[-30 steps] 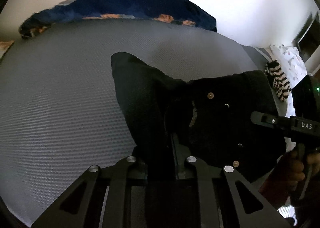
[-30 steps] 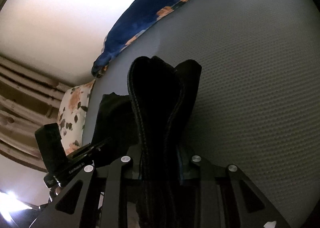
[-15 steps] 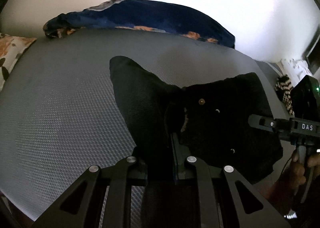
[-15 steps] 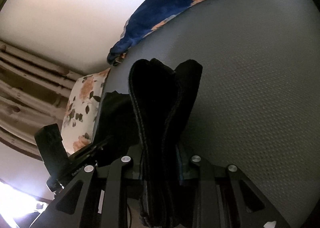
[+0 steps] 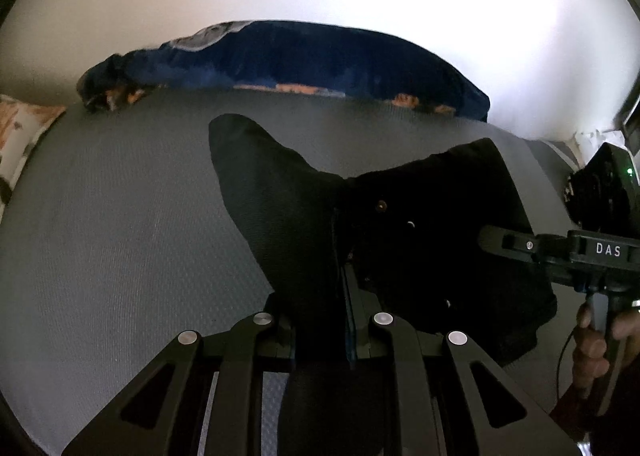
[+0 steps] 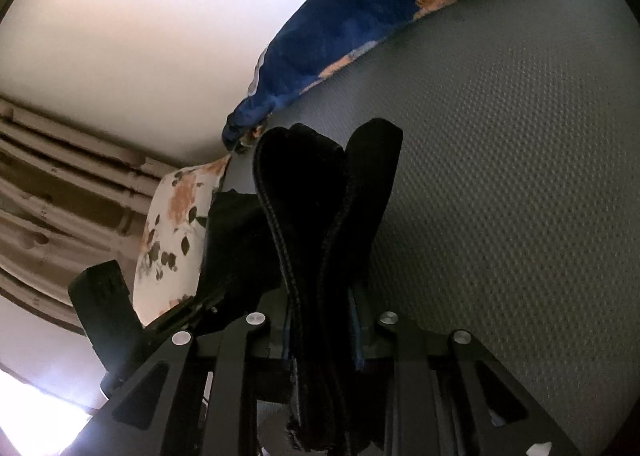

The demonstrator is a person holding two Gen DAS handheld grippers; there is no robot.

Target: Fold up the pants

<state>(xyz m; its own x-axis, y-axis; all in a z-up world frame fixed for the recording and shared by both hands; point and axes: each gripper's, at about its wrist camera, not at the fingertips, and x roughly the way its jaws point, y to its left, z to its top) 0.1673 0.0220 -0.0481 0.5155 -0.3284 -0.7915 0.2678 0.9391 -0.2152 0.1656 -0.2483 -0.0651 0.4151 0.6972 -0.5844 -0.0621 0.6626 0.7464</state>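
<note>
The left hand-held gripper (image 5: pixel 320 320) and the right hand-held gripper (image 6: pixel 324 320) are both squeezing the black pants (image 5: pixel 420 223) above the grey bed (image 5: pixel 120 236).

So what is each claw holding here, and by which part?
Both hold the black pants. The left claw pinches a bunched fold near the riveted top; the right claw clamps a stack of stitched edges, possibly hems.

I see black pants (image 5: pixel 420 223) on a grey dotted-texture bed (image 5: pixel 120 236), a navy blanket (image 5: pixel 320 59) with orange patches, and a white floral pillow (image 6: pixel 176 223).
</note>
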